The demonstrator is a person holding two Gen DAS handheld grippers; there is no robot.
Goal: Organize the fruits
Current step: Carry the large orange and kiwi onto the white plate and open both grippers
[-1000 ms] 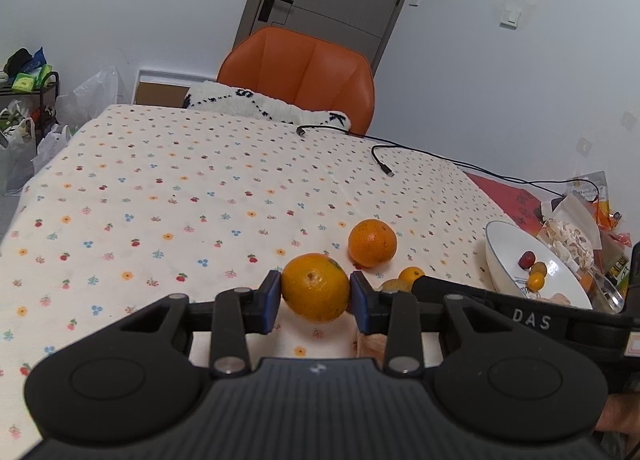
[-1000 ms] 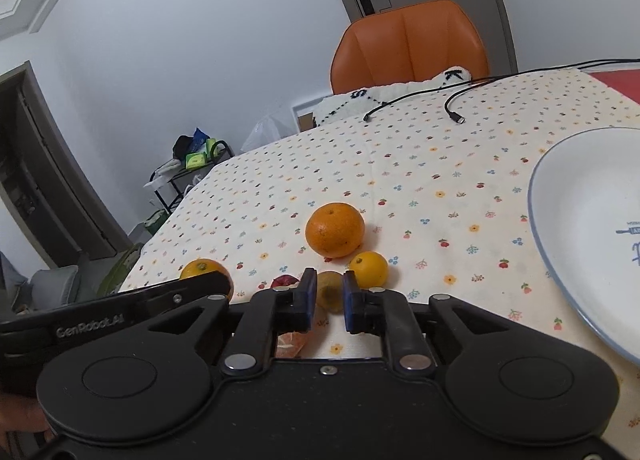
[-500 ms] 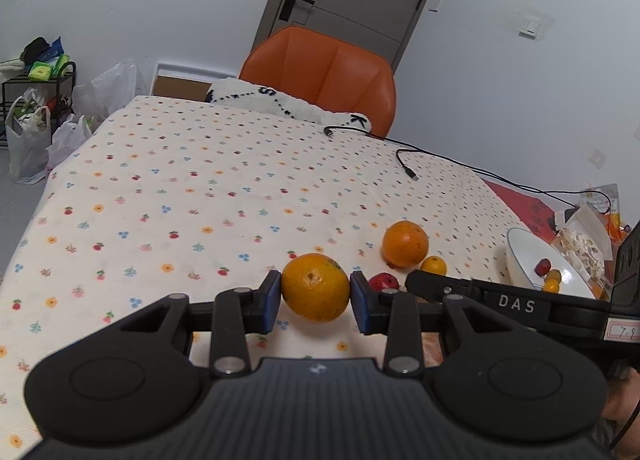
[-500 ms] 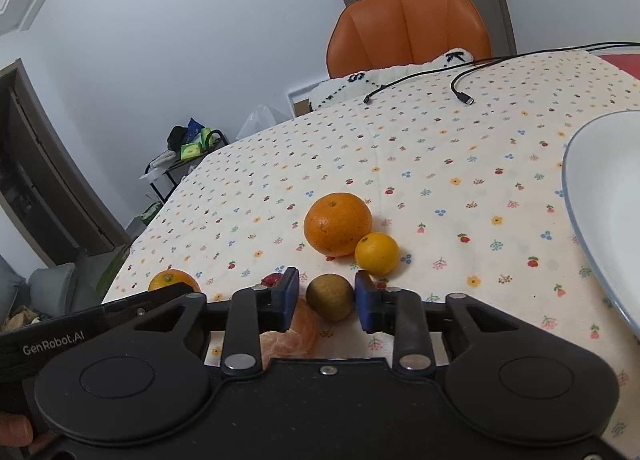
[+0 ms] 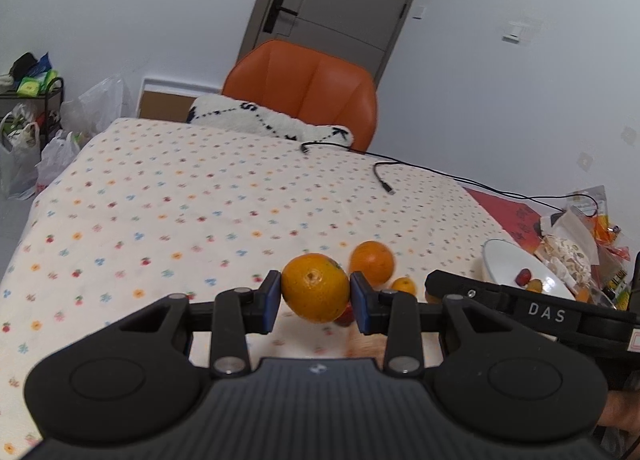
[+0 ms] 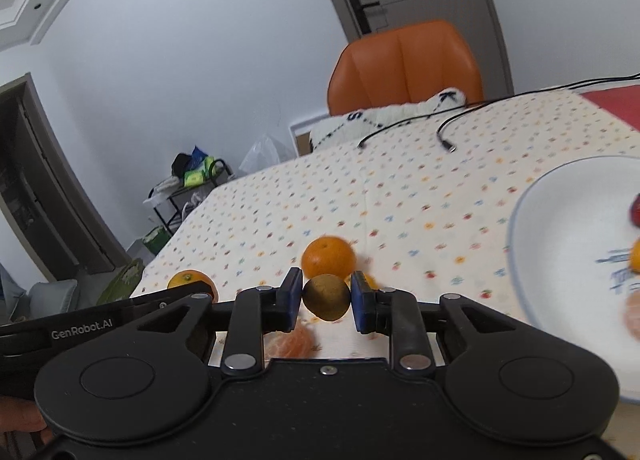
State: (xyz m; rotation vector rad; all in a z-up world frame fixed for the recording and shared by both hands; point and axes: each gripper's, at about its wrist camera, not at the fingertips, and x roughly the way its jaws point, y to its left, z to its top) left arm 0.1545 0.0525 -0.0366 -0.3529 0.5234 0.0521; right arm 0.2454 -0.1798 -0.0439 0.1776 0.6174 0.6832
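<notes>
The left tongs (image 5: 316, 298) are closed on an orange (image 5: 315, 287), blue pads pressed to either side of it, and the fruit is held clear above the surface (image 5: 180, 196), which wears a cream cloth dotted with small flowers. The right tongs (image 6: 326, 302) grip a brownish-green kiwi (image 6: 326, 297) the same way, narrower set, the fruit pinched between the two pads and lifted off the cloth.

Down on the cloth beyond both tools sits a second orange (image 5: 372, 262), with a small mandarin (image 5: 404, 285) just beside it on the plate side. A dark red fruit (image 5: 346, 316) peeks out below the held orange, mostly hidden by it. Under the right tongs lies a peeled citrus piece (image 6: 294, 342), pale orange segments showing.

Off to the right stands a white plate (image 5: 500, 260) with a blue rim, near the table edge; it holds a red fruit (image 5: 523, 277) and a small yellow-orange one (image 5: 535, 284). In the right wrist view the plate looms large and blurred.

A black cable (image 5: 420, 170) trails across the far part of the cloth. An orange chair (image 5: 304, 88) is pushed up at the far end, a white fluffy cushion (image 5: 264, 122) on it.
</notes>
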